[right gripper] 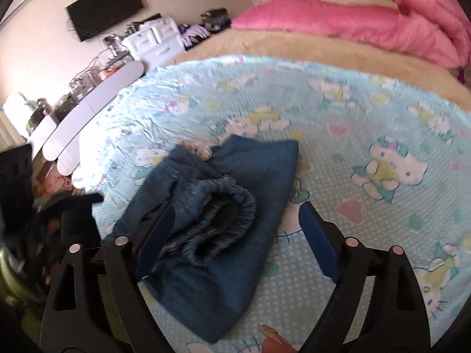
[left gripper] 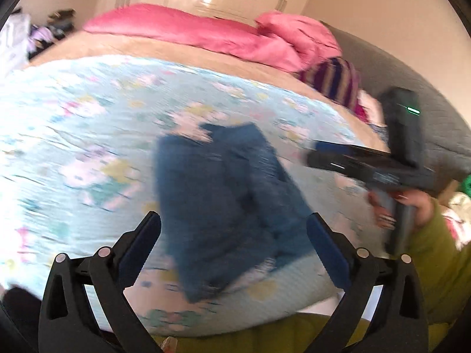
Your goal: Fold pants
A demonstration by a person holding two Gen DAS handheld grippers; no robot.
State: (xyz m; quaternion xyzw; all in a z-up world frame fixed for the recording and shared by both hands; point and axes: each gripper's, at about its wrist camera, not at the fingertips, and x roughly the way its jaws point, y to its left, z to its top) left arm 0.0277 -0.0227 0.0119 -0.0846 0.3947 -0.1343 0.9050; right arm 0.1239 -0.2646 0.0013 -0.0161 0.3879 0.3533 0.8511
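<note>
Left wrist view: the left hand-held gripper [left gripper: 234, 229] stands with its jaws spread wide and nothing clamped; the pants [left gripper: 223, 206], a dark blue folded bundle, lie on the patterned sheet [left gripper: 88, 135] of the bed directly ahead of and below the jaws, with cloth showing between the fingers but neither pad pressing on it. The bundle's long axis runs from near the gripper away up the frame, leaning slightly left. The frame is blurred, so fold edges cannot be read. The right hand-held gripper [left gripper: 312, 154] enters from the right, carried by a hand [left gripper: 412, 206] in a green sleeve, its tip near the bundle's far right edge but apparently not touching. A pink duvet [left gripper: 206, 32] lies well beyond. Right wrist view: the right hand-held gripper [right gripper: 237, 229] is likewise open, gripping nothing; the pants [right gripper: 212, 214] lie ahead and to the left of its centre line, the gathered waistband [right gripper: 223, 220] rolled uppermost just beside the left finger [right gripper: 156, 235], contact uncertain. The right finger stands apart over bare sheet [right gripper: 353, 117]. Judgement: folding appears largely complete; both grippers are about equally near, and any further move must approach along the bundle's length, leftward for the right one.
</note>
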